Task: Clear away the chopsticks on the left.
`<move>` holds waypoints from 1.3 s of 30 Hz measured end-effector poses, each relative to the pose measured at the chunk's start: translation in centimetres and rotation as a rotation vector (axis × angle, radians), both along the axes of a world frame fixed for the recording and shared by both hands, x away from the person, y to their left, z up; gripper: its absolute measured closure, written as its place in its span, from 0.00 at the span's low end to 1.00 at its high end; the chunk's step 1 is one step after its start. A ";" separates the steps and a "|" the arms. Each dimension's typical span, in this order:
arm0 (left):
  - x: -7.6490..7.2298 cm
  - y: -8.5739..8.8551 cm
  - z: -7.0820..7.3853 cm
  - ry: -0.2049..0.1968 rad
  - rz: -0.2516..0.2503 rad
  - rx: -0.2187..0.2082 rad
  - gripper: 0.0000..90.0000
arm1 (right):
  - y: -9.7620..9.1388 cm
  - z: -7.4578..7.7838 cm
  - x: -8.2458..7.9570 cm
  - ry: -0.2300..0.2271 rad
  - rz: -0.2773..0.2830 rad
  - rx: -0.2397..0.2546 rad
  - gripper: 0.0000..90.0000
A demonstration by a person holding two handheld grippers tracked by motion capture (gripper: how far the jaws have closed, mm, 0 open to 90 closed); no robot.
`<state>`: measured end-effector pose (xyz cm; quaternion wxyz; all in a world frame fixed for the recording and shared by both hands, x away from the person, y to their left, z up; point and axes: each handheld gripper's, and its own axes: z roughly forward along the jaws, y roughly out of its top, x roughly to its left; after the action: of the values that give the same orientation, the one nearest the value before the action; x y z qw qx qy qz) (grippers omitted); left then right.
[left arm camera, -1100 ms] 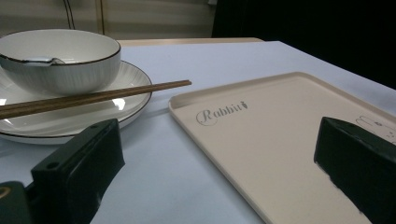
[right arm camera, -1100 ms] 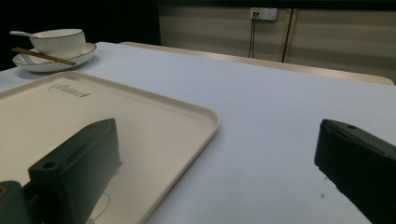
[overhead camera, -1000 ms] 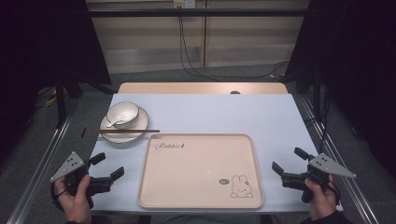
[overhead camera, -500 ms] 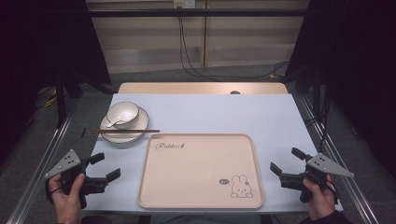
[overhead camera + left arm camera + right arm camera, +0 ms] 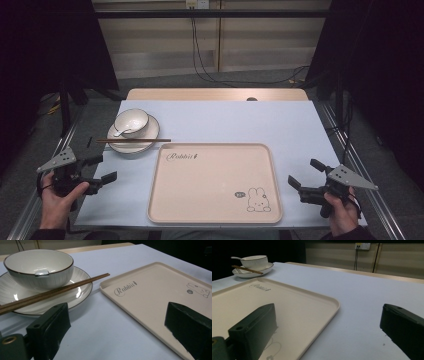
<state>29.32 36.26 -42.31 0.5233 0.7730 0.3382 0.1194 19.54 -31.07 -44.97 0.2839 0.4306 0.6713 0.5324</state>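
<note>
Left gripper (image 5: 97, 169), jaws wide and just narrowing on nothing, is nearing the chopsticks (image 5: 133, 141); a nudge risks rolling them off the plate (image 5: 134, 142)

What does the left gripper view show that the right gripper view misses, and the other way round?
Left gripper view alone: the rabbit drawing on the tray, and the bowl's inside up close. Right gripper view alone: the back wall with a socket and cables, and the table's far wooden edge. Both share: the bowl on its plate, the chopsticks across the plate, the tray with its "Rabbit" lettering, and open black jaws with nothing between them.
</note>
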 end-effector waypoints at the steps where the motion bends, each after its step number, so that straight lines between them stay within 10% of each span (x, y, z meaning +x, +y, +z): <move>1: 0.4 0.1 0.0 0.002 -0.001 0.002 0.07 | 0.0 0.0 0.0 0.000 0.001 -0.003 0.01; 16: 7.2 0.4 -1.9 0.007 -0.039 0.139 0.12 | 0.0 -0.1 0.1 0.009 0.009 -0.001 0.01; 39: 11.4 1.2 -3.6 -0.053 -0.094 0.265 0.54 | 0.1 -0.1 0.2 0.011 0.013 -0.006 0.01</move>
<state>40.76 37.49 -45.87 0.4305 0.8469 0.2688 0.1587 19.69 -30.99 -45.10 0.2780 0.4283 0.6773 0.5297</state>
